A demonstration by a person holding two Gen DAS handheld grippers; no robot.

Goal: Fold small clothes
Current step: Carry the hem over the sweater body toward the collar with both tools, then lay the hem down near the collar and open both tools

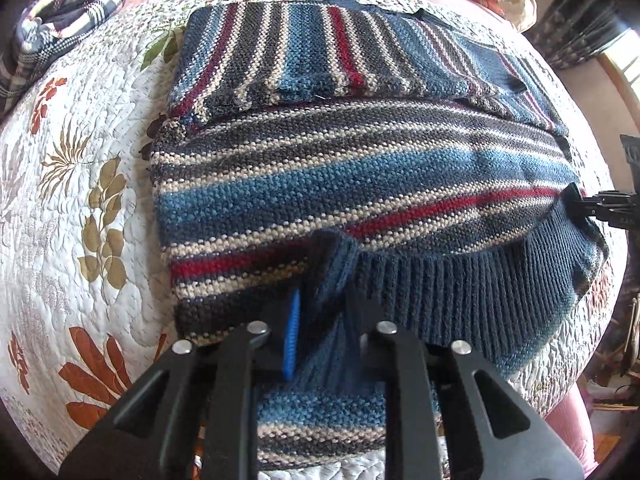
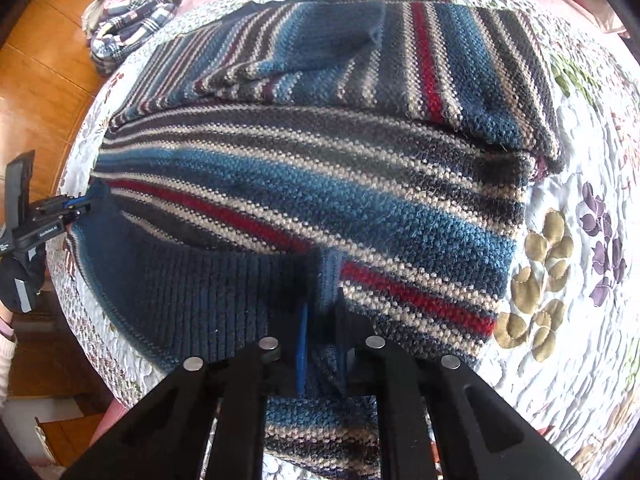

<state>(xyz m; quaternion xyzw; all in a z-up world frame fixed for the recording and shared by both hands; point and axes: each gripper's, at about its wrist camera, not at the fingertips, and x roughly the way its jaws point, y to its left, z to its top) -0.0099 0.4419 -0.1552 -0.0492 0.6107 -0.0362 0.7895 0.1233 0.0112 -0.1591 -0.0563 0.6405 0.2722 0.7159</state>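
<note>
A striped knit sweater (image 1: 360,184) in blue, grey, cream and red lies on the floral quilt (image 1: 80,200), its sleeves folded across the upper body. My left gripper (image 1: 324,320) is shut on the dark ribbed hem at the sweater's left bottom corner, lifting a fold of it. My right gripper (image 2: 320,320) is shut on the hem at the other bottom corner of the sweater (image 2: 320,168). Each gripper shows in the other's view: the right gripper (image 1: 580,204) at the far right, the left gripper (image 2: 86,204) at the far left, both pinching the raised hem.
A folded plaid garment (image 1: 68,8) lies at the quilt's far left corner, seen too as the plaid garment (image 2: 132,20). The quilt (image 2: 580,280) covers a pink-edged bed. Wooden floor (image 2: 40,80) lies beyond the bed. A gloved hand (image 2: 20,280) holds the left gripper.
</note>
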